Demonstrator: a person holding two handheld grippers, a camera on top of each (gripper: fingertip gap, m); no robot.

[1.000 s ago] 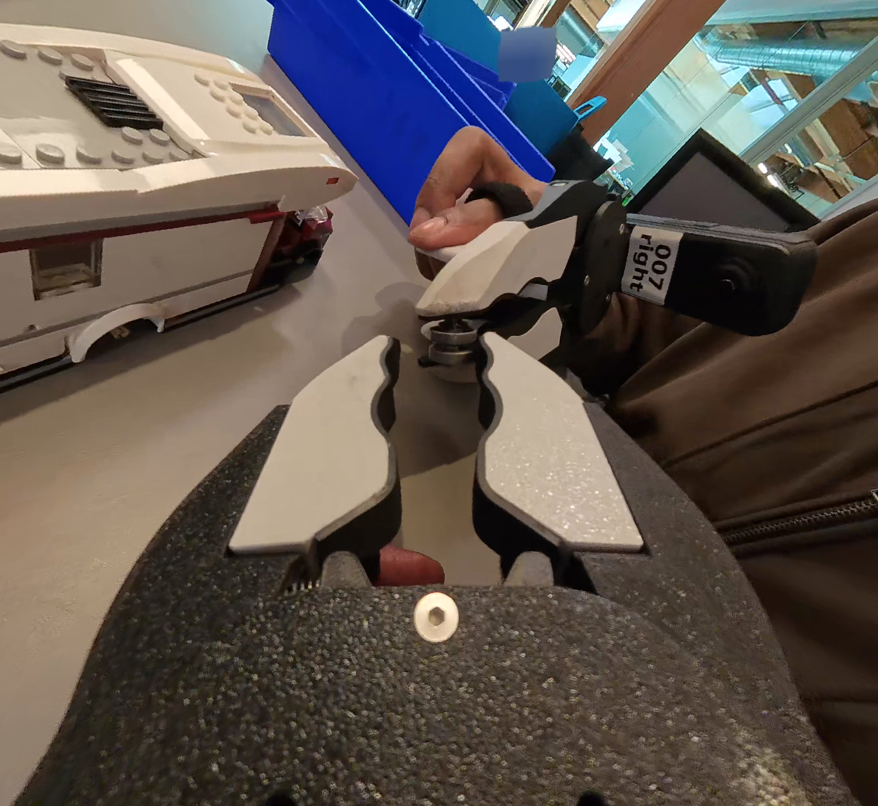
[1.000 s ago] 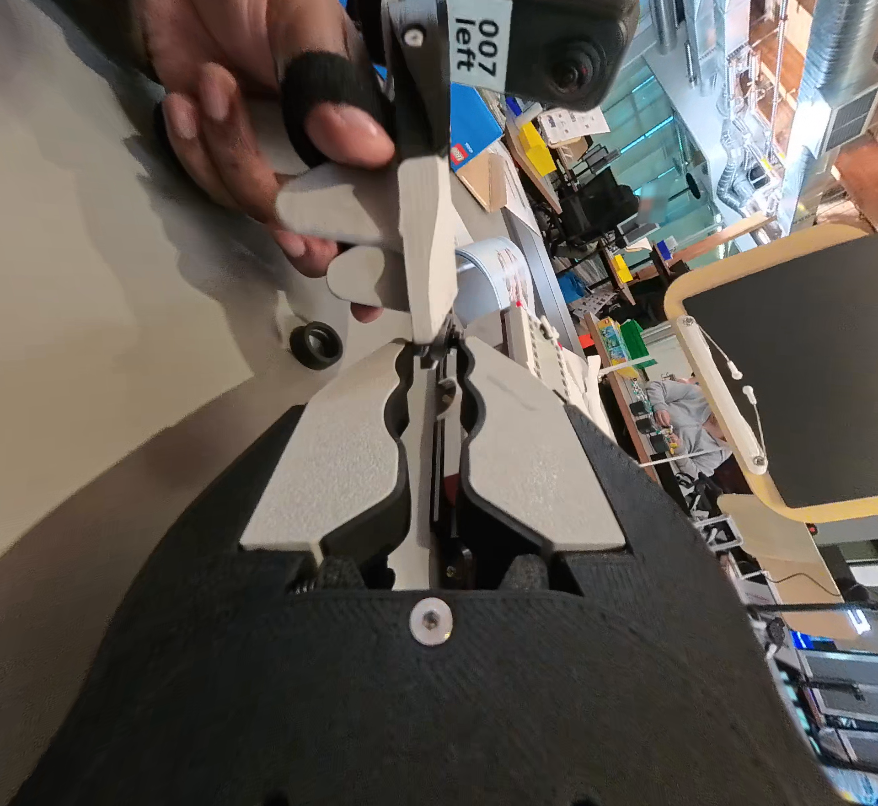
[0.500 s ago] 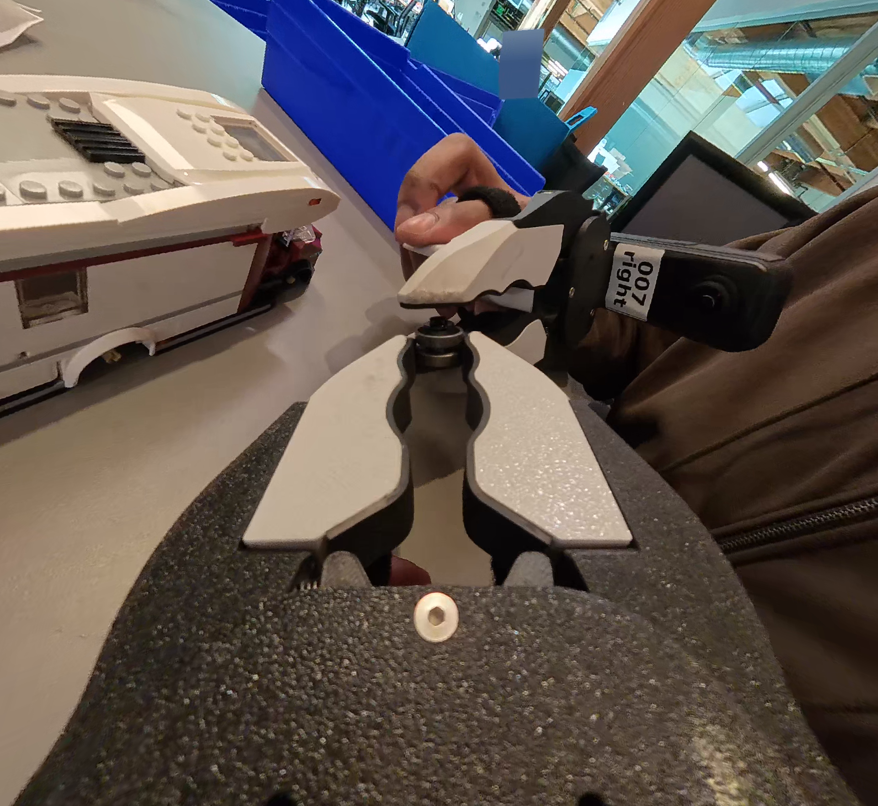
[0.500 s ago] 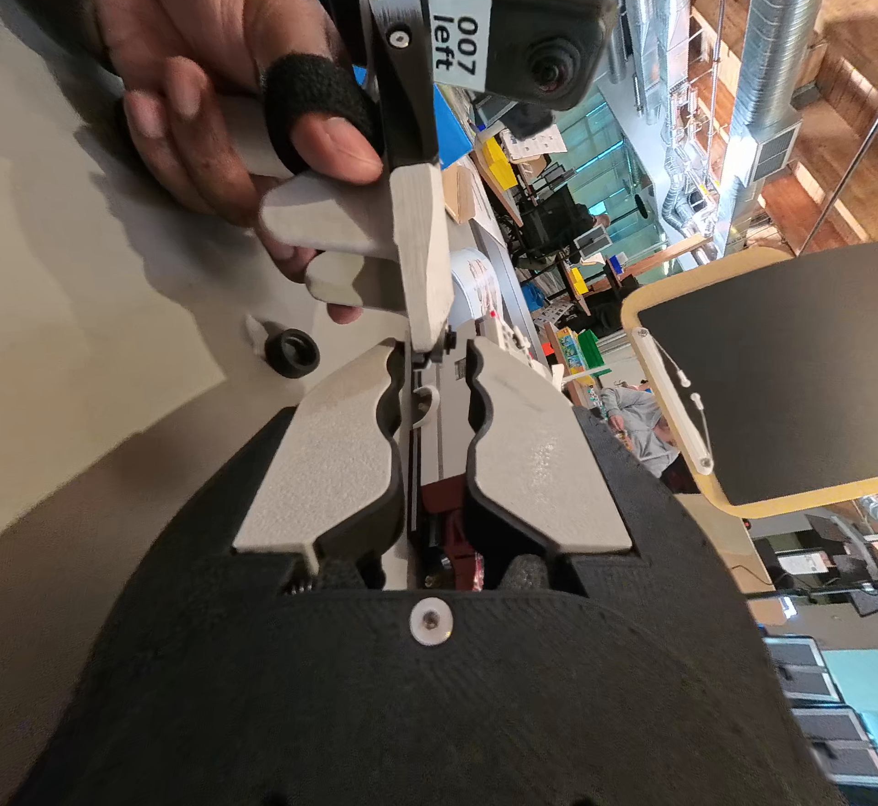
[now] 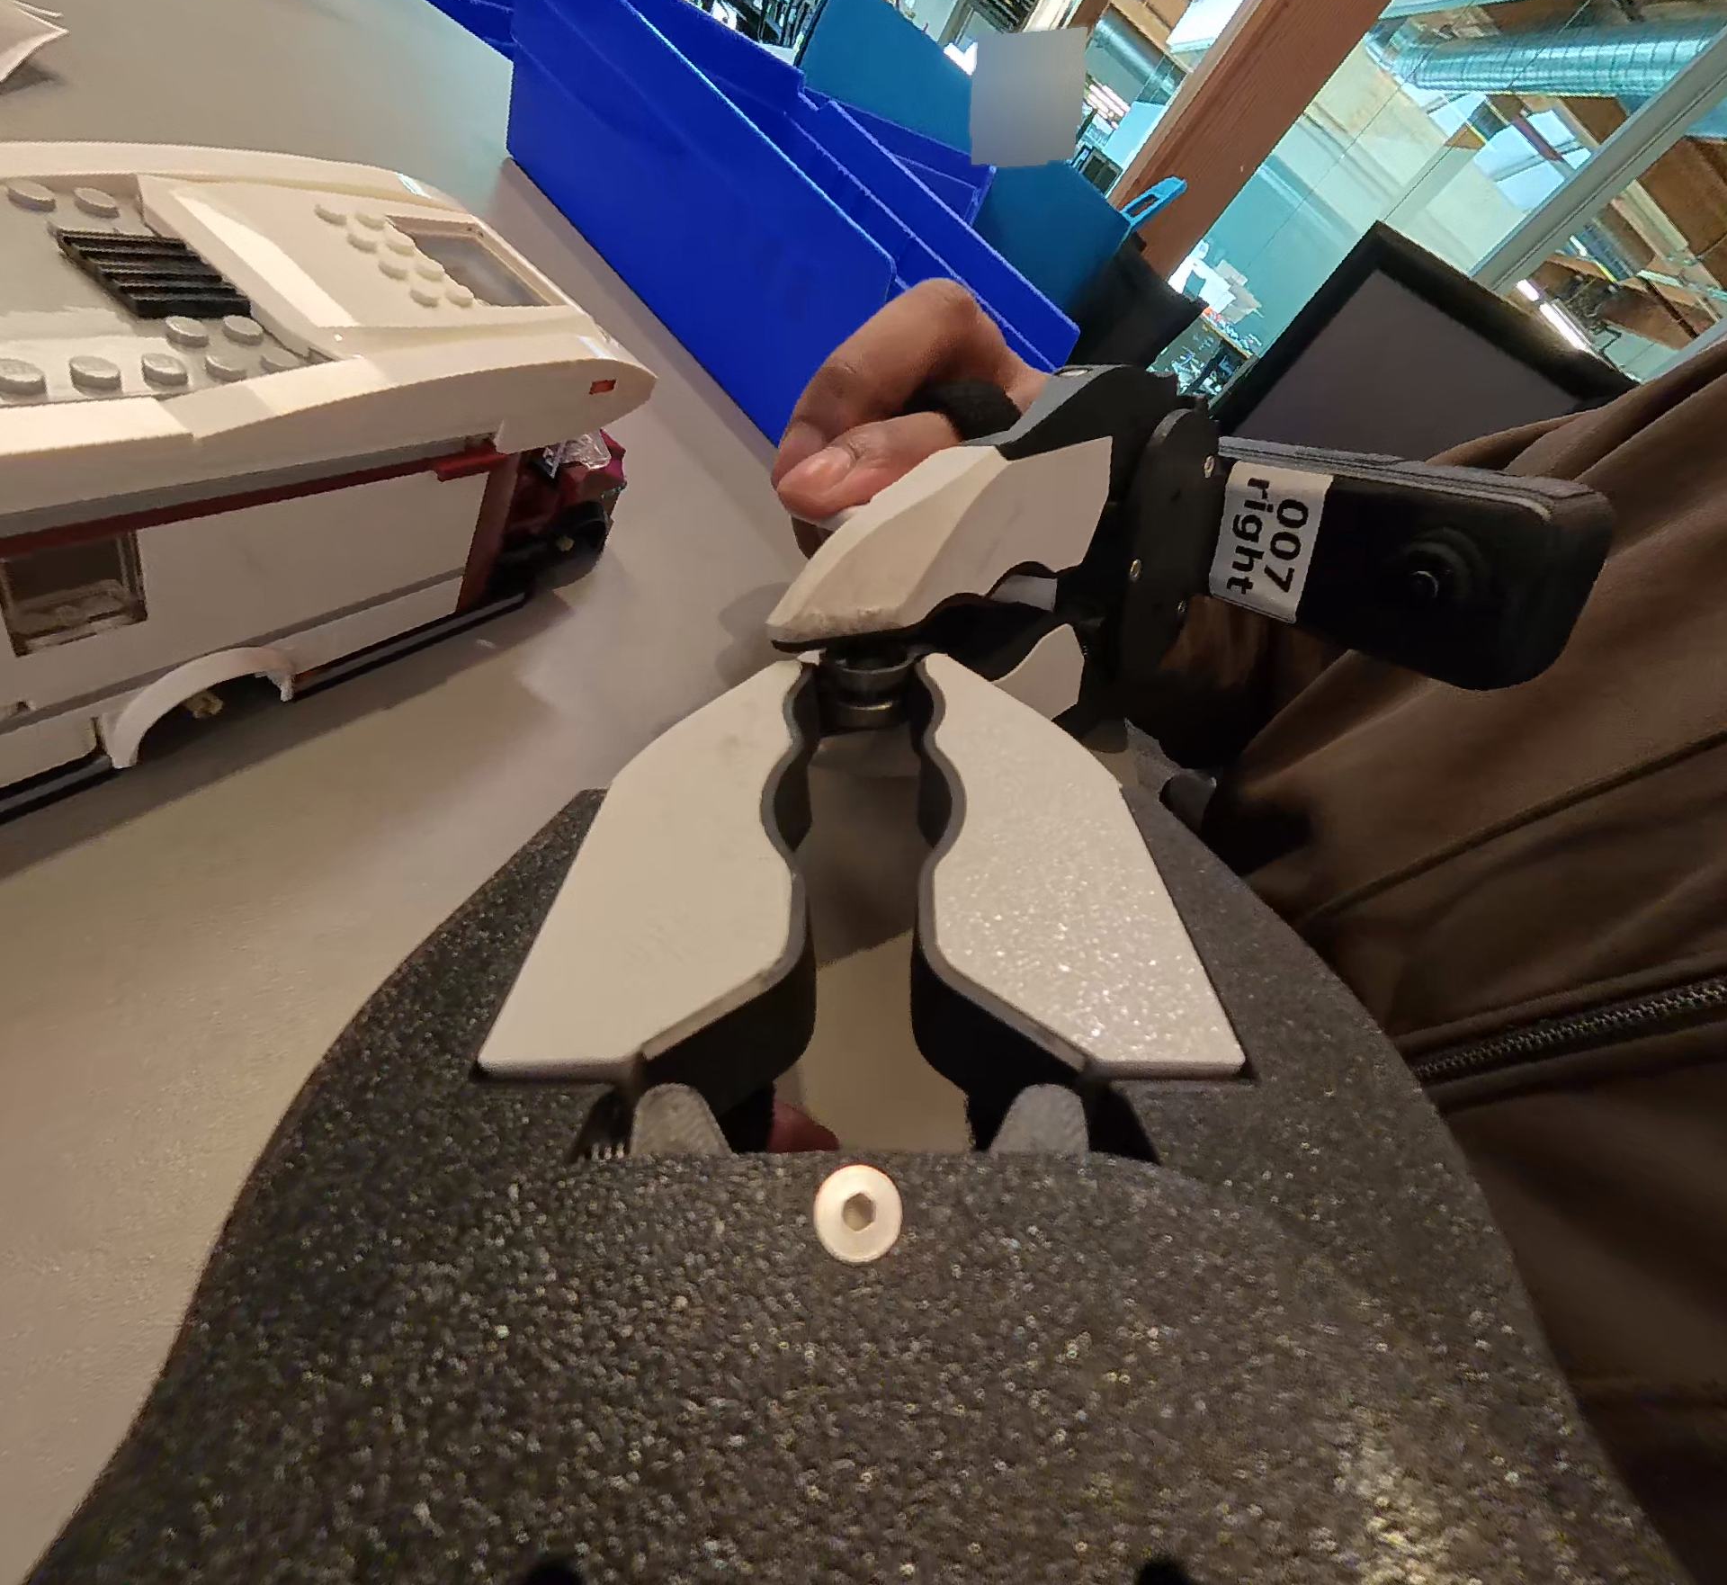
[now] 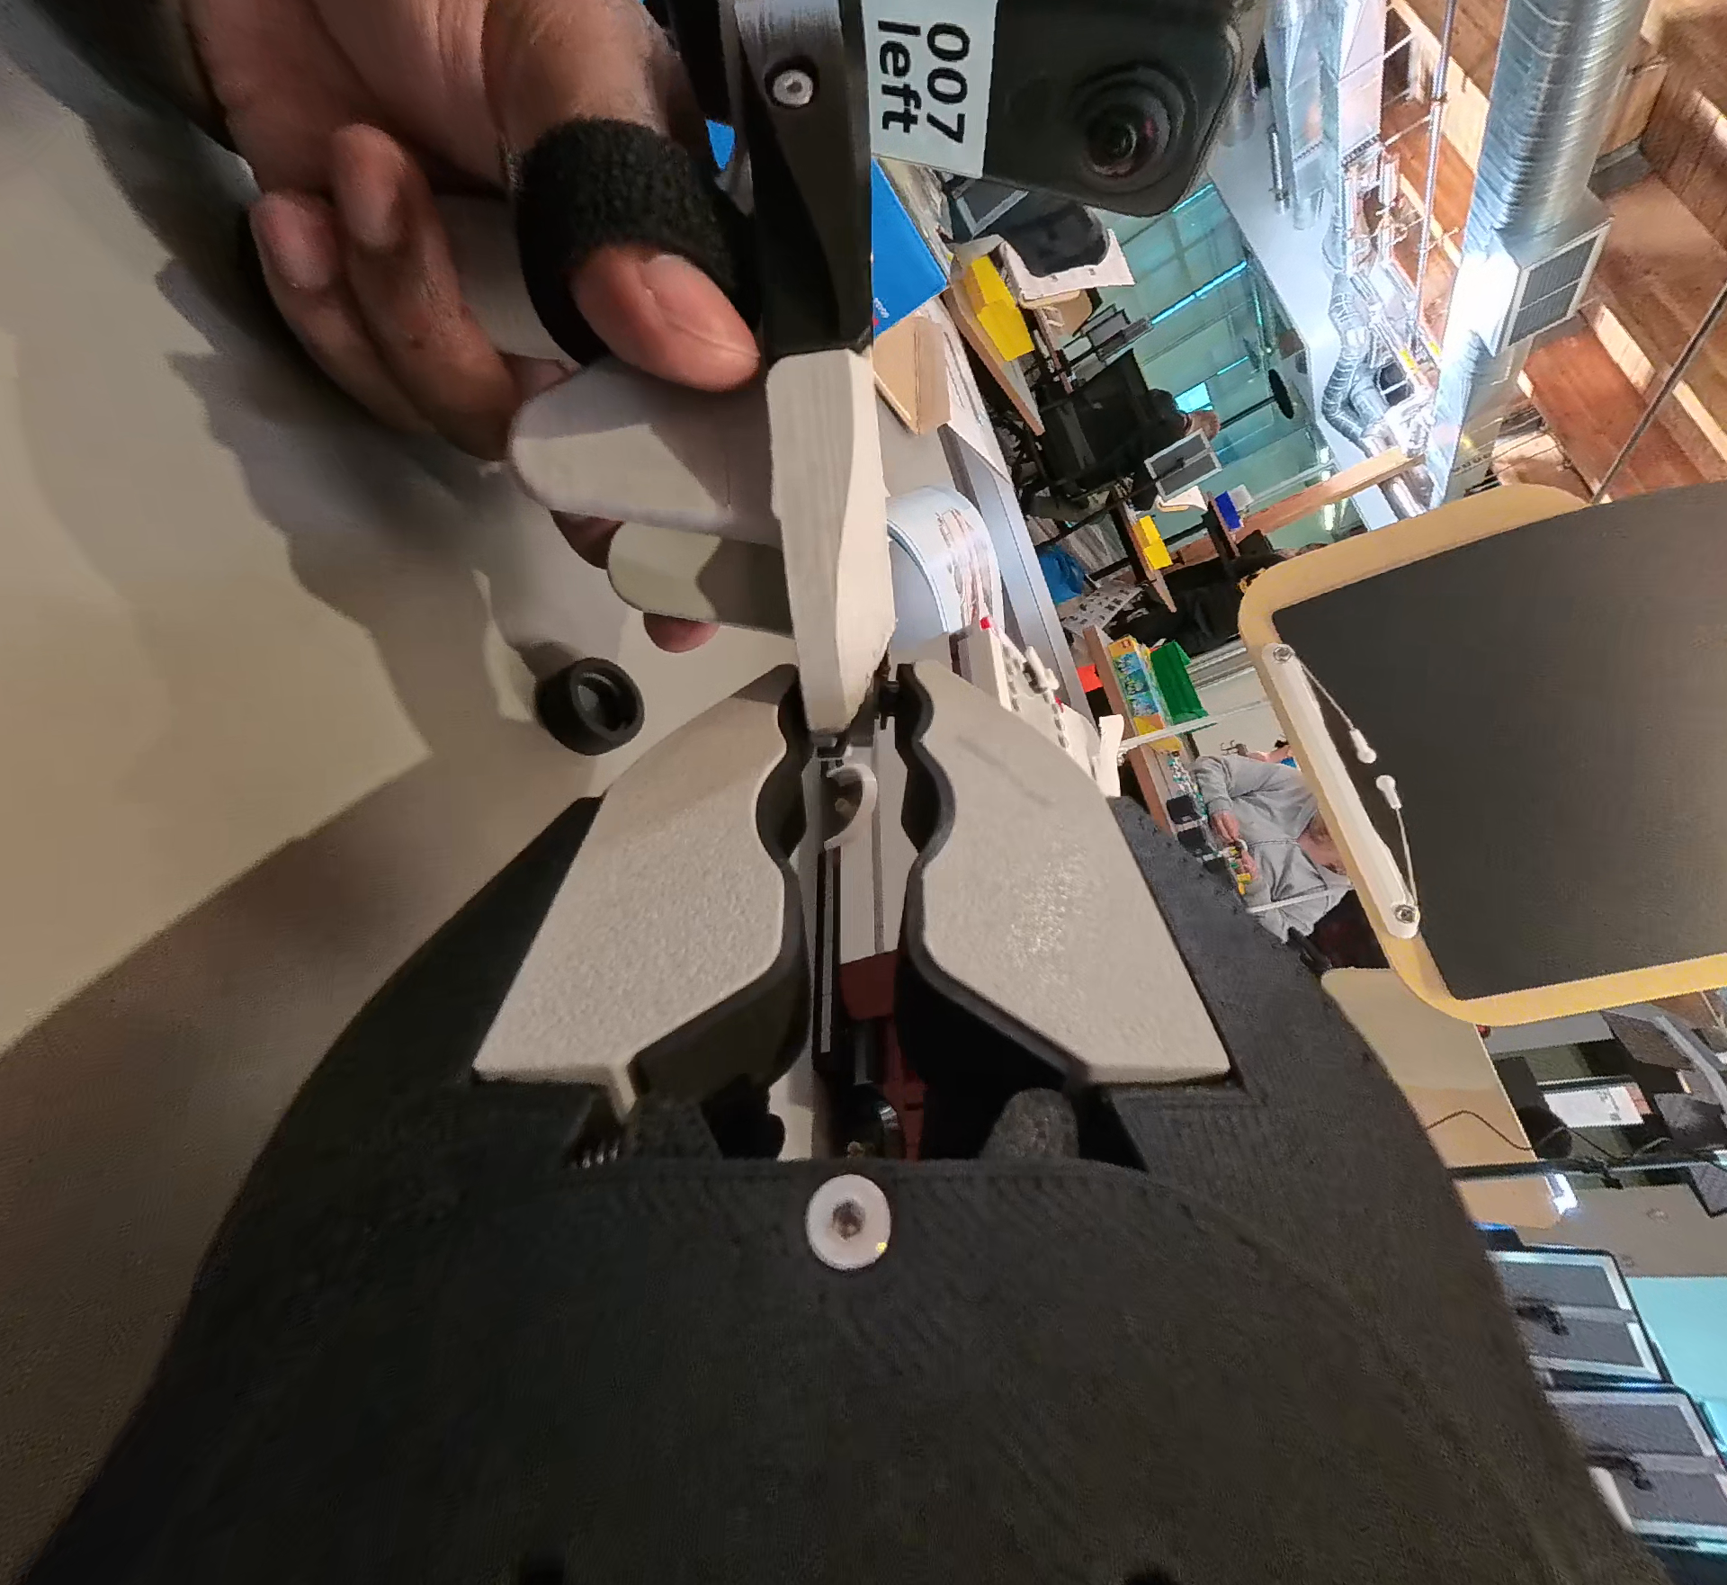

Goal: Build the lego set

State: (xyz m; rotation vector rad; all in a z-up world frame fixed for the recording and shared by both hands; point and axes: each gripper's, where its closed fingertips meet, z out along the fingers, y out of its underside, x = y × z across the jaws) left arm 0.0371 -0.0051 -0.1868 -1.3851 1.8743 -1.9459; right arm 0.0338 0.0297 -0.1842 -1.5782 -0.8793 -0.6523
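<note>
In the left wrist view my left gripper [image 5: 864, 685] is shut on a small dark grey wheel hub [image 5: 864, 694], one pad pressing on each side of it. My right gripper [image 5: 874, 638] reaches in from the right, with one finger over the top of the hub and the other under it. In the right wrist view my right gripper [image 6: 846, 694] closes around the tip of the left gripper's finger [image 6: 832, 559]. Only a dark bit of the hub [image 6: 890, 690] shows there. A white toy camper van [image 5: 234, 437] built of bricks stands to the left on the grey table [image 5: 234, 886].
Blue bins [image 5: 710, 176] stand behind the camper and a dark monitor [image 5: 1402, 363] at the right. A loose black tyre [image 6: 589, 704] lies on the table near the hand. A brown jacket sleeve [image 5: 1495, 792] fills the right side. A wood-rimmed black board [image 6: 1514, 746] is at the right. My left and right fingertips are right by each other. About 8 centimetres separates my right fingertips from the white toy camper van [image 5: 234, 437].
My left gripper moved forward and closed on the hub that the right gripper held out. The right gripper's fingers eased apart, then closed on it again.
</note>
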